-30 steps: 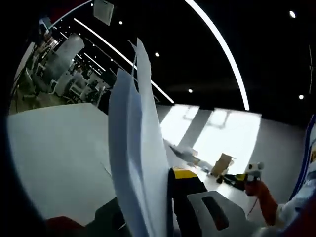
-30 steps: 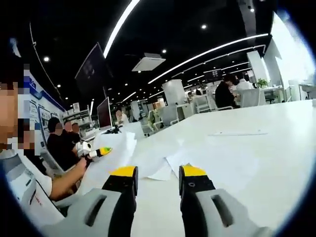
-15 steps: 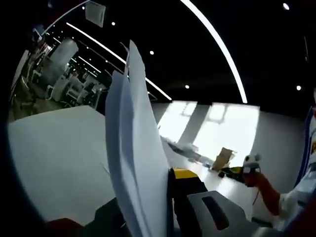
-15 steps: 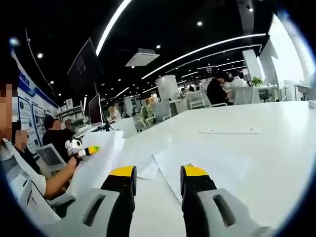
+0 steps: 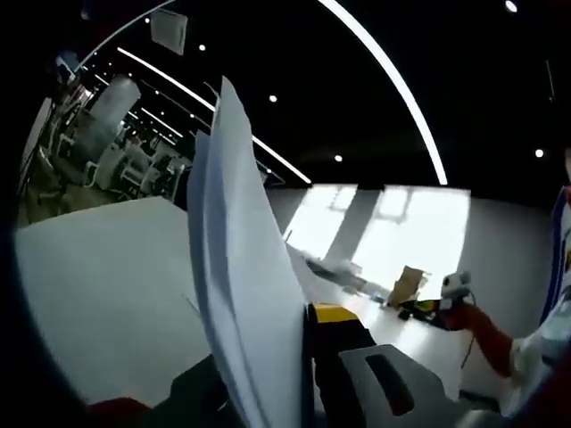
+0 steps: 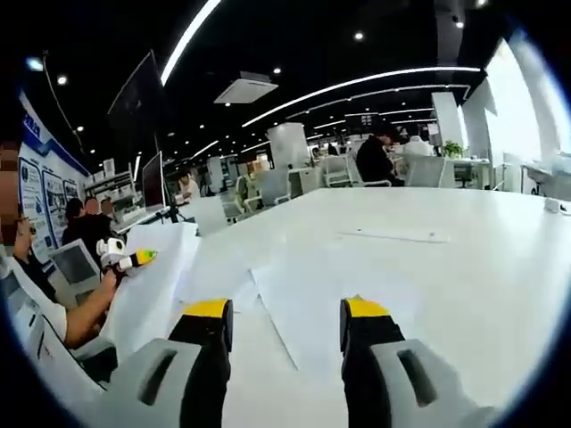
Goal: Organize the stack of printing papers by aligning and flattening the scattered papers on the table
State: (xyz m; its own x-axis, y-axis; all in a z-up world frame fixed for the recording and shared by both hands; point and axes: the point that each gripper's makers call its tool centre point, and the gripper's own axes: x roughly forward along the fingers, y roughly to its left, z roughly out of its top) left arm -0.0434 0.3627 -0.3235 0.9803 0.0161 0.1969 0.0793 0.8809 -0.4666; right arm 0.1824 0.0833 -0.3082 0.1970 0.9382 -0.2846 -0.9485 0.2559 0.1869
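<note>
Left gripper [image 5: 268, 357] apparently clamped, raised; right gripper [image 6: 285, 325] jaws apart.

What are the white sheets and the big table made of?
The sheets look like thin matte printing paper: they bend and curl where the left gripper pinches them. The table looks like smooth white laminate or painted board, faintly glossy; I can't tell which.

White papers [image 5: 241, 294] stand upright, bowed; loose sheets [image 6: 330, 294] lie flat on the table.
</note>
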